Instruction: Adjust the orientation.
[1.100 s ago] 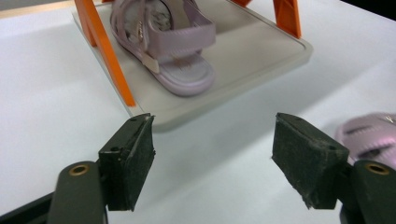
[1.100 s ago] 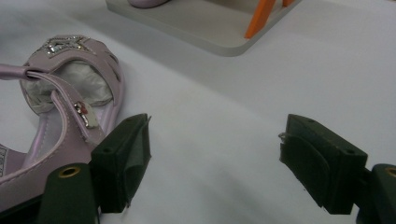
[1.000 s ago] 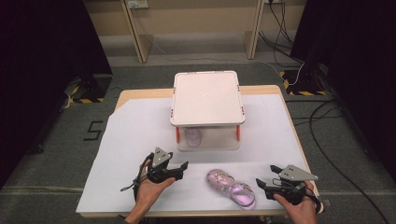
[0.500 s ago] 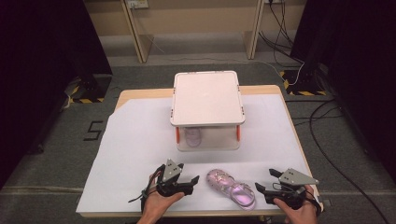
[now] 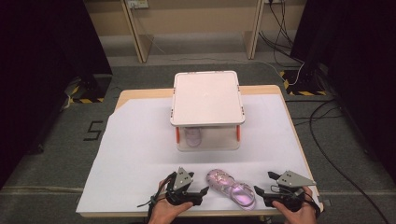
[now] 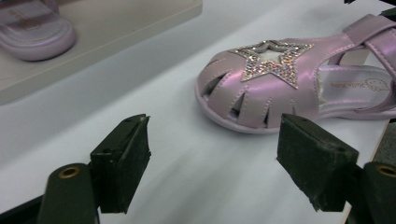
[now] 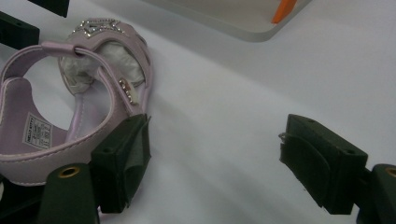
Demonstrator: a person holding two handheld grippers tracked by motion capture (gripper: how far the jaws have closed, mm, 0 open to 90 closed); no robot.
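Shelf (image 5: 207, 98) hides most of second sandal (image 5: 192, 136).

**Lilac, white and black on the bench**

Between the two black tongs lies a shiny lilac child's sandal (image 5: 232, 188) with a silver rhinestone star on its toe and a white insole label. A matching lilac sandal (image 5: 192, 136) sits beyond the tongs, under the white-topped shelf stand (image 5: 207, 97) with orange posts. A white paper sheet (image 5: 135, 149) covers the pale wooden bench (image 5: 140, 93).
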